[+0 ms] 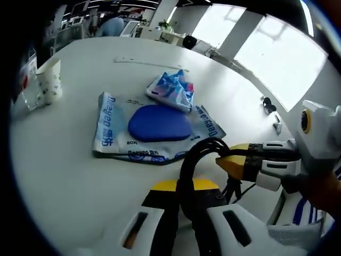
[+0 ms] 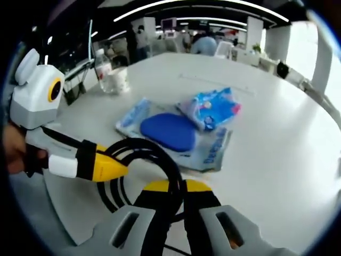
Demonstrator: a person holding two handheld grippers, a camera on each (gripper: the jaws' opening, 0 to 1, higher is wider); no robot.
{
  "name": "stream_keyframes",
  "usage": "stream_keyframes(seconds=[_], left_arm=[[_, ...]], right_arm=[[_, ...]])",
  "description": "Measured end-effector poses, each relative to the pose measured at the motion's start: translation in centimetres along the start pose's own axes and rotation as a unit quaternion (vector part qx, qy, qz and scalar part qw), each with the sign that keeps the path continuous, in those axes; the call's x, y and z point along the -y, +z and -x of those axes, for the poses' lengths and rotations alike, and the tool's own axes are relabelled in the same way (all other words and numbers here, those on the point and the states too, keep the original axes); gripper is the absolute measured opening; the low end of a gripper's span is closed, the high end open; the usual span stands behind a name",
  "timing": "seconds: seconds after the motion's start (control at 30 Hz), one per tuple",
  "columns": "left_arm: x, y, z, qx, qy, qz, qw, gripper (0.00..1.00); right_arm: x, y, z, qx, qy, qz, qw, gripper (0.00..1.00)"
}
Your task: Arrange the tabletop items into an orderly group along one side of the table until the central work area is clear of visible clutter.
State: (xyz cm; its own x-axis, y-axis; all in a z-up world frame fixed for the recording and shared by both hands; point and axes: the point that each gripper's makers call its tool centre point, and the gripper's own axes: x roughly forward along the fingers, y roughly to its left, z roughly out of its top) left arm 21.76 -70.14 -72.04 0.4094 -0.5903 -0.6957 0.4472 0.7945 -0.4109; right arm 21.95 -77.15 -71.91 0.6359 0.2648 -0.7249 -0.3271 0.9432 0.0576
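Left gripper view looks across a wide, round-edged white counter (image 1: 69, 176). On it lies a flat white plastic pack with blue lettering (image 1: 109, 128), and a smooth blue oval pad (image 1: 159, 124) rests on top of the pack, near its middle. A smaller, crinkled blue-and-white printed pouch (image 1: 171, 89) lies against the far edge of the flat pack, overlapping it and touching the pad's far side. Well apart from these, near the counter's far left edge, stands an upright white paper cup with a small printed pattern (image 1: 49, 80); a clear plastic bottle (image 1: 25, 85) stands just beside it. What is inside the cup or the bottle cannot be told.

At the bottom of this view, the left tongs (image 1: 186, 224) are closed on a looped black cable (image 1: 198, 154); the cable runs between the two white jaws. The right tongs (image 1: 226, 162) come in from the right with yellow tips, held by a hand (image 1: 319, 189); their tips reach the cable loop.

In the right gripper view, the same pack (image 2: 210, 152), pad (image 2: 169, 130) and pouch (image 2: 210, 108) lie mid-counter (image 2: 277, 160), the cup (image 2: 118, 80) and bottle (image 2: 102, 66) beyond them. The right tongs (image 2: 173, 224) are closed on the black cable (image 2: 154, 154), and the left tongs (image 2: 120, 170) meet the loop from the left.
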Motion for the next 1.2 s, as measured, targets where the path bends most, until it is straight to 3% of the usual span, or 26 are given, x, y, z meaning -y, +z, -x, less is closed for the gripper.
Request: stream_keyframes(seconds=[0.6, 0.97, 1.2], left_arm=[[-2.1, -2.0, 0.9, -0.034, 0.025, -0.008, 0.9991, 0.05], [-2.4, -2.2, 0.6, -0.046, 0.035, -0.007, 0.9983, 0.06], [-2.7, -2.5, 0.5, -0.053, 0.044, -0.011, 0.9975, 0.06]], right_arm=[[-2.5, -1.6, -1.3, -0.021, 0.031, -0.018, 0.9991, 0.04], [-2.6, -1.7, -2.0, -0.031, 0.038, -0.023, 0.9985, 0.04], [-2.8, -1.4, -2.2, -0.033, 0.041, -0.003, 0.9986, 0.04]])
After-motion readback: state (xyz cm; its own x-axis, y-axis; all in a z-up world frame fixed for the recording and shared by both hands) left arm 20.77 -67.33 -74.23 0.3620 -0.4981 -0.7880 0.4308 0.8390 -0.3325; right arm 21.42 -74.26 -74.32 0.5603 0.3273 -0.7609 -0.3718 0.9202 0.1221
